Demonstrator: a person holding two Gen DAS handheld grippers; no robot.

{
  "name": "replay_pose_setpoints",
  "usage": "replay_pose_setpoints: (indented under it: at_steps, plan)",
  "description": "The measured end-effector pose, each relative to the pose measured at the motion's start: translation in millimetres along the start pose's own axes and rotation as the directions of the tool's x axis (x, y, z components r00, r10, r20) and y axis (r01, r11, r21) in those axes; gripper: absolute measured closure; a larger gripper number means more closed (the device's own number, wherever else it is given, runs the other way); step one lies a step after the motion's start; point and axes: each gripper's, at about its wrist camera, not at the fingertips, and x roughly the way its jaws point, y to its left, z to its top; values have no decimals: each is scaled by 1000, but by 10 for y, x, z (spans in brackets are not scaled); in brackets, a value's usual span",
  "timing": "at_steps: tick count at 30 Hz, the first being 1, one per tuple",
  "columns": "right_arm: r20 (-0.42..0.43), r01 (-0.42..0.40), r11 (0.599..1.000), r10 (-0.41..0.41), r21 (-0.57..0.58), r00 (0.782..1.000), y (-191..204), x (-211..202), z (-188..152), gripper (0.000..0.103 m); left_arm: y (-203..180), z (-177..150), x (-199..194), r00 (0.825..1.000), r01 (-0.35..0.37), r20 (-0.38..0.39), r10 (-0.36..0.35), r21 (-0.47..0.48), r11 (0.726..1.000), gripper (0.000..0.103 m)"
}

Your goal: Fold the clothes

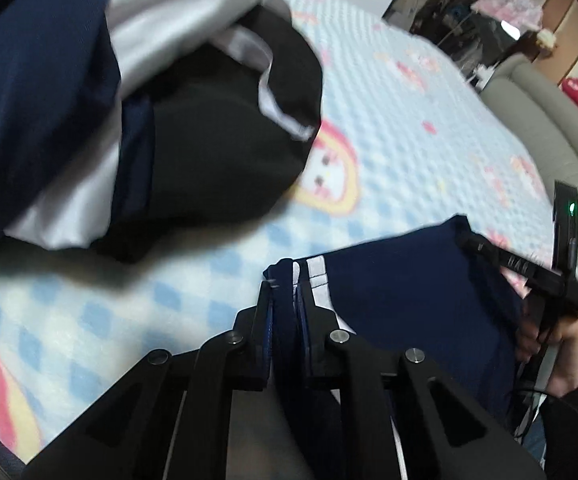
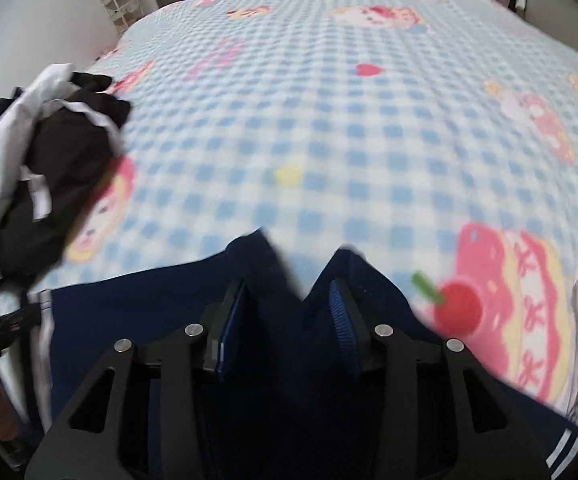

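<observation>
Navy garment (image 1: pixel 409 280) hangs stretched above the bed (image 2: pixel 329 120), pinched tight in the left hand-held gripper (image 1: pixel 285 280); right hand-held gripper (image 2: pixel 289 296) stands half-open around cloth, grip unclear. Seemingly mid-fold; next, lay it flat.

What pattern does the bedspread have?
Light blue and white checks with pink cartoon figures on the bedspread; clearest in the right wrist view.
</observation>
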Motion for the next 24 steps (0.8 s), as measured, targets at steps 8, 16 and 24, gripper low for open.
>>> replay_pose_setpoints:
  at_steps: [8,16,24]
  plan:
    - [125,-141,987,131,77,983,-80,-1062,-410,57,-274,-169,-419,997,68,35,-70,64,996,83]
    - [75,-129,969,116,212,990,-101,-1484,-1719,56,-698,-654,-280,997,-80,22,78,130,988,83]
    - [78,-135,944,116,302,990,-324,-1662,-2239,56,-359,-687,-603,999,-13,49,12,15,1000,78]
